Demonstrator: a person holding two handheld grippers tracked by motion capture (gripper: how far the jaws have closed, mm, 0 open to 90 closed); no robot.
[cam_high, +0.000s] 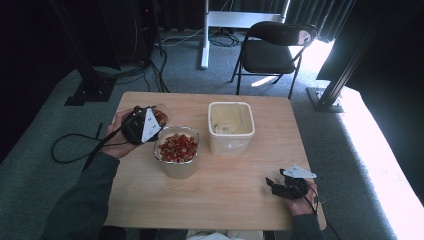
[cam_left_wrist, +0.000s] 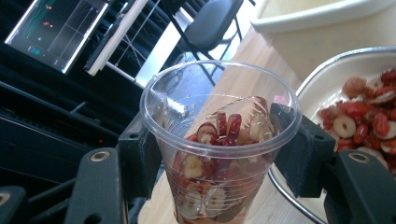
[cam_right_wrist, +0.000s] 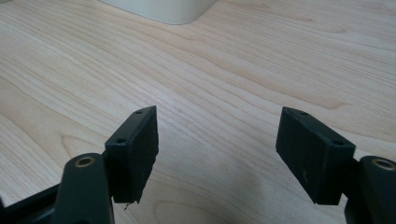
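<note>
Clear cup (cam_left_wrist: 219, 154) of red slices pinched in left claw (cam_high: 145, 125), beside bowl (cam_high: 176, 165); pouring apparently pending. Right claw (cam_high: 285, 187) spread, idle, well apart from bowl.

The clear cup's (cam_left_wrist: 219, 140) bottom is cut off by the left gripper view's lower edge, its fill (cam_left_wrist: 219, 158) blurred.

Harsh daylight from the right blows out the floor (cam_high: 385, 165); the background stays dark and slightly soft.
</note>
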